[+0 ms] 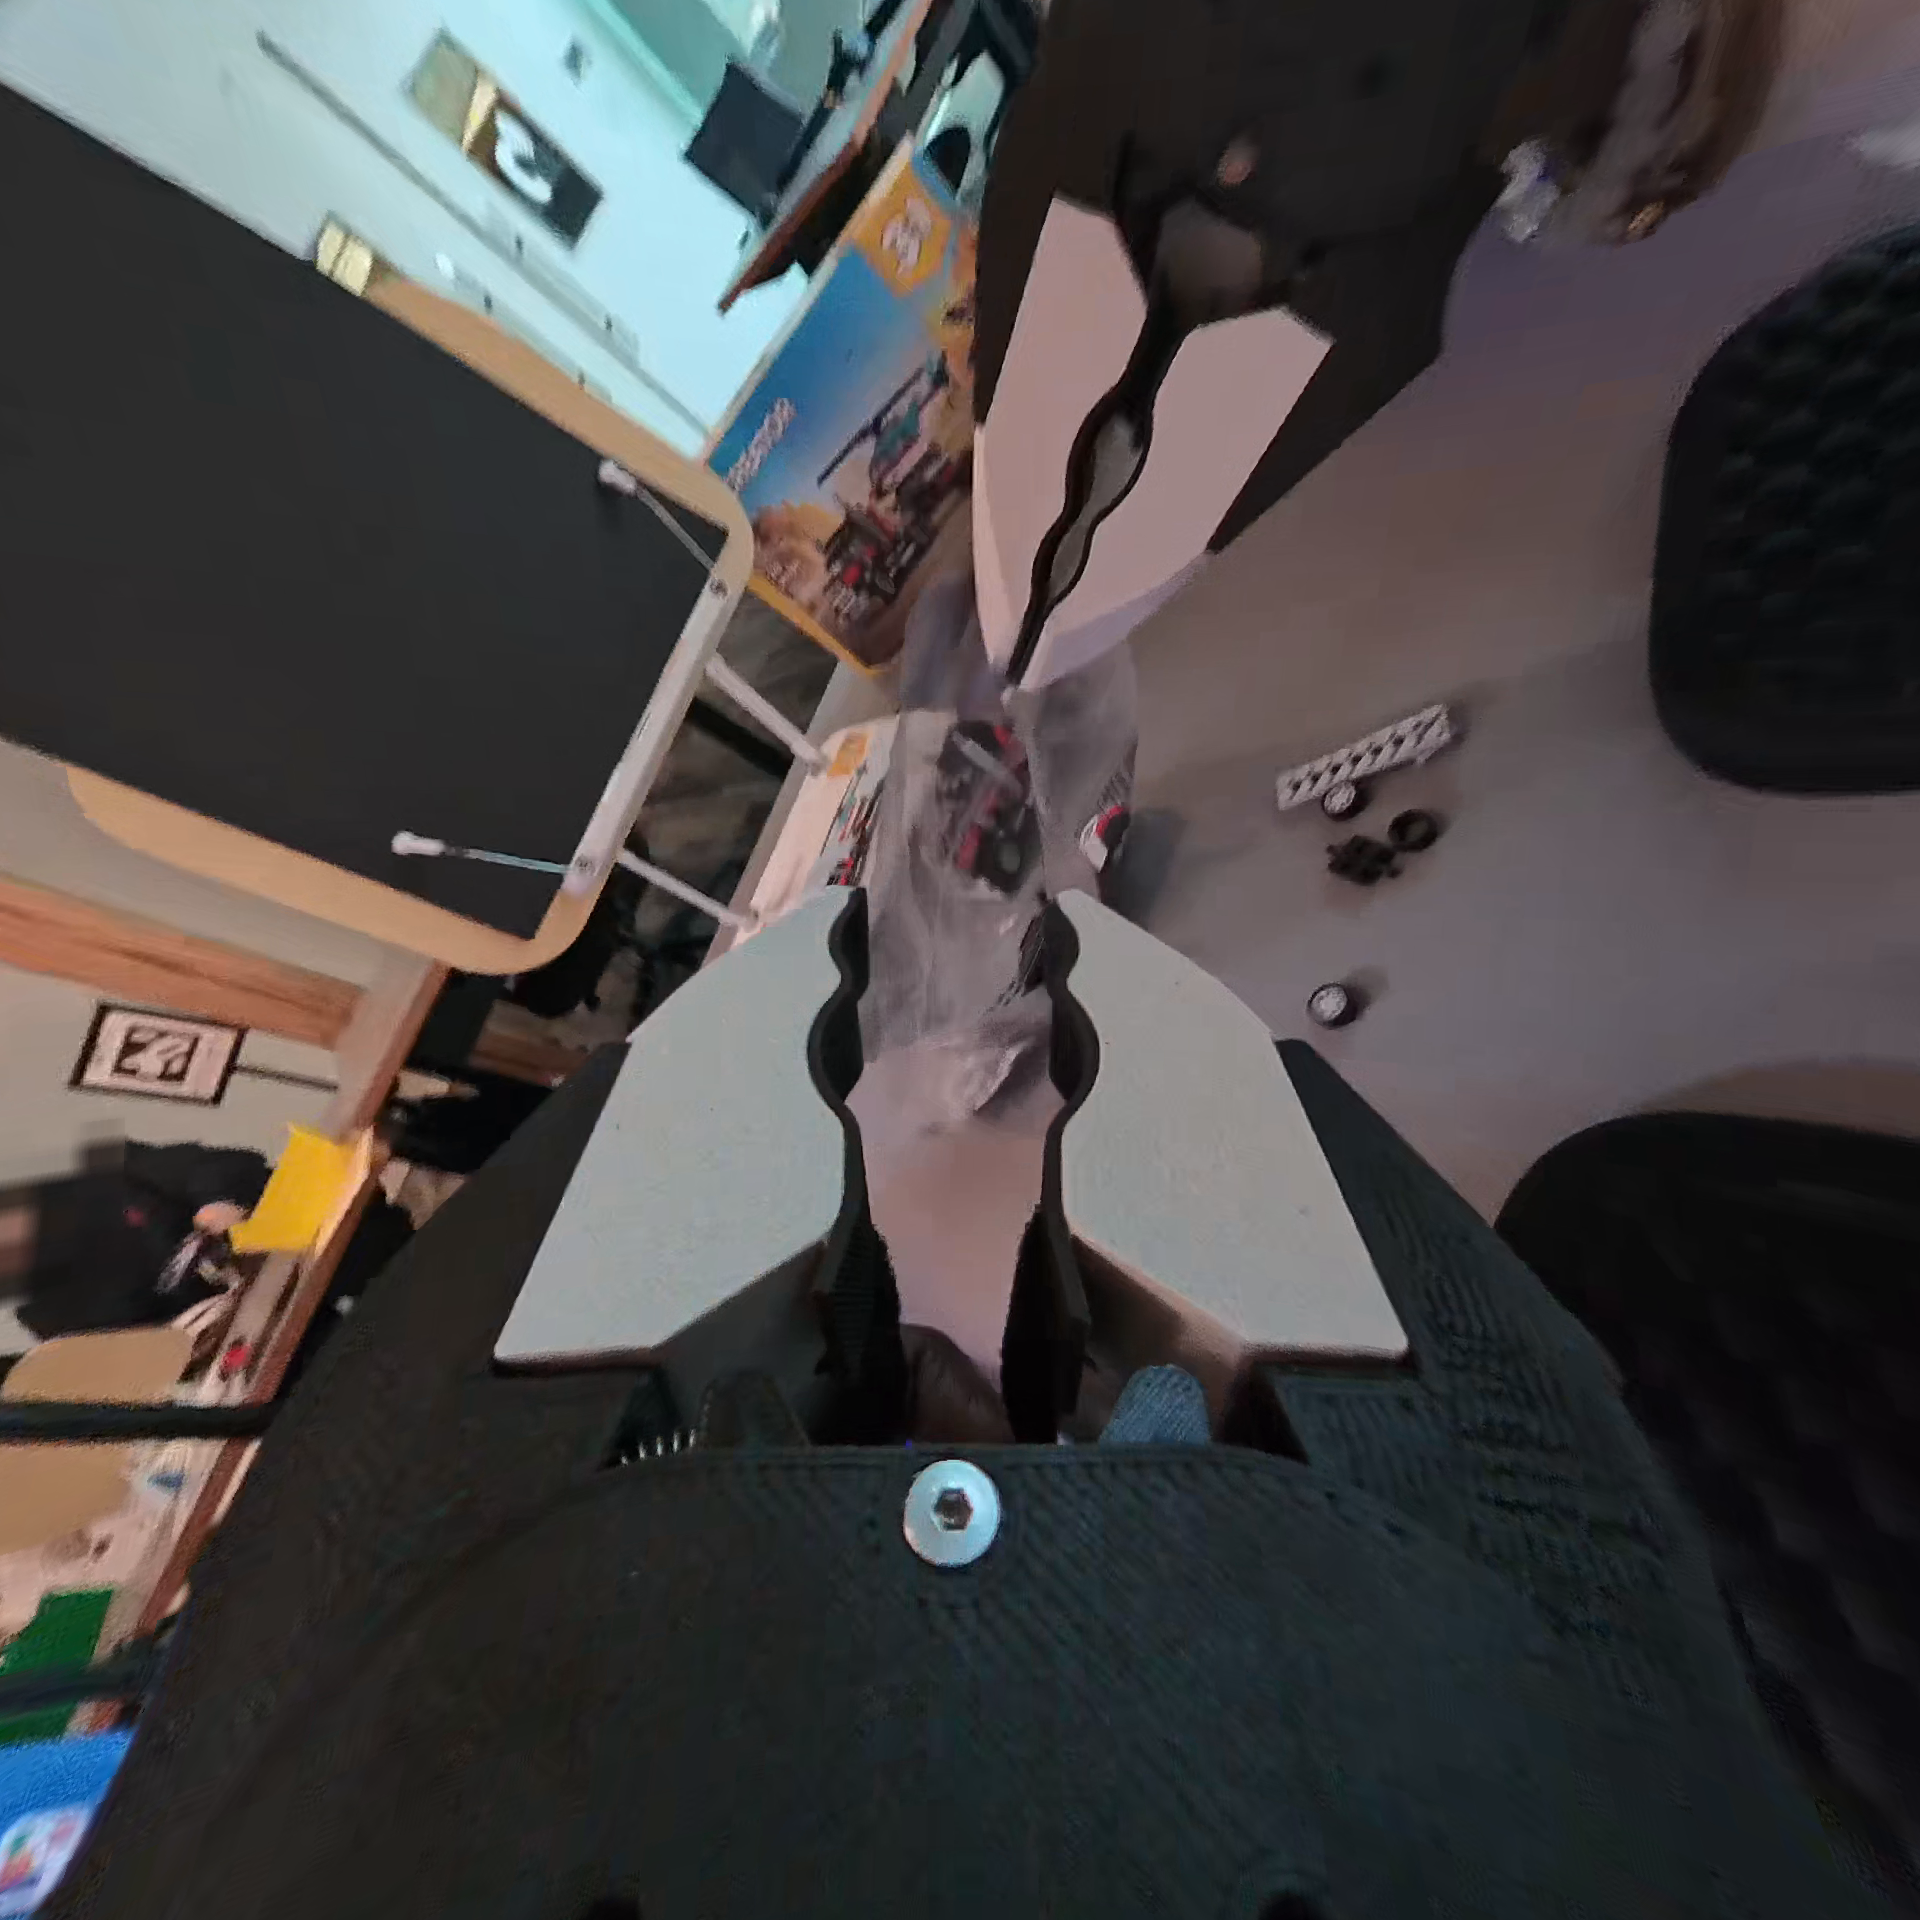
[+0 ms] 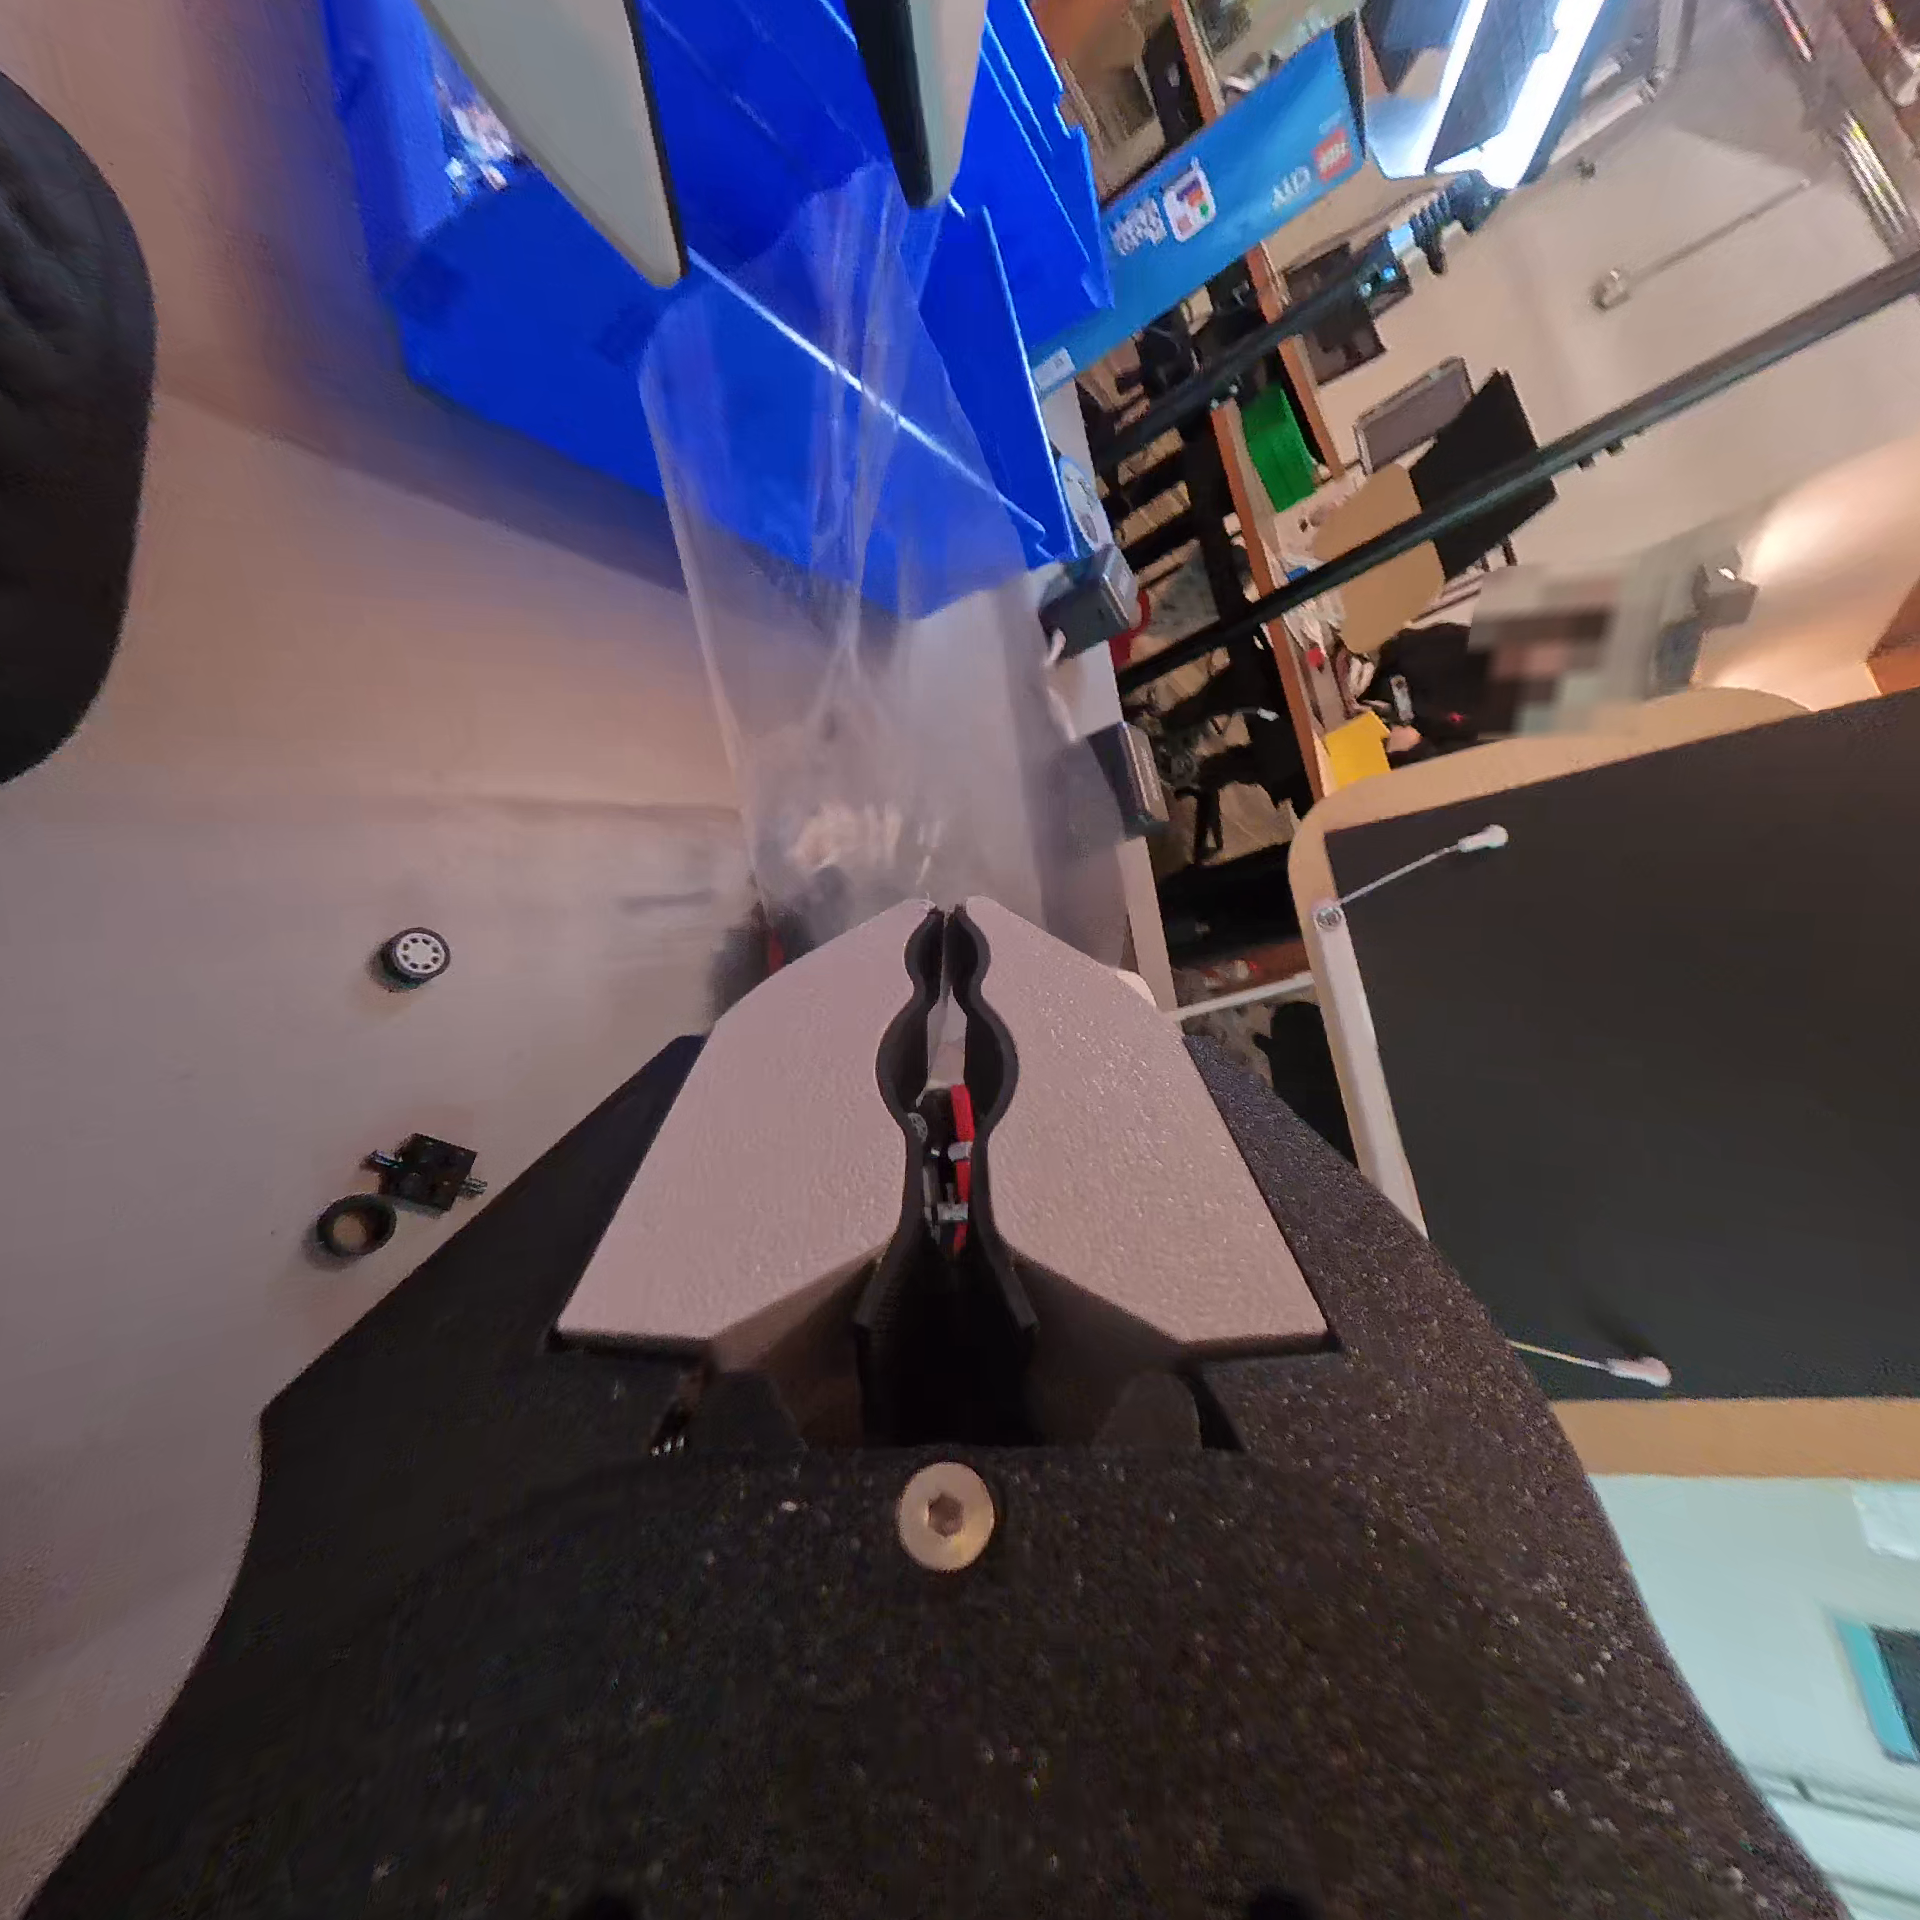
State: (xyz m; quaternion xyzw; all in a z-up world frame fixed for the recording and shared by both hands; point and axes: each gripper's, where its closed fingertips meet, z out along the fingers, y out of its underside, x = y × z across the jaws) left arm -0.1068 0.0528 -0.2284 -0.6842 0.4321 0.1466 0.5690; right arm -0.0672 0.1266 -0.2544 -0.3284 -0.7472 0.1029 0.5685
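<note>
A clear plastic bag (image 1: 966, 831) with small black and red parts inside hangs stretched between my two grippers above the pale table (image 1: 1475, 582). My right gripper (image 2: 945, 912) is shut on one edge of the bag (image 2: 831, 571); it also shows at the top of the left wrist view (image 1: 1013, 665), pinching the film. My left gripper (image 1: 956, 914) is open. The bag's other end lies between its fingers with room on both sides. In the right wrist view the left gripper (image 2: 795, 229) shows at the top, fingers apart around the film.
Loose parts lie on the table: a white holed beam (image 1: 1366, 753), black pieces (image 1: 1371, 857) and a small wheel (image 1: 1332, 1005). Blue bins (image 2: 540, 343) stand behind the bag. A toy box (image 1: 852, 457), a booklet (image 1: 831, 821) and a black board (image 1: 312, 520) are to the left. Spacing between my two grippers at the tips: around 9 cm.
</note>
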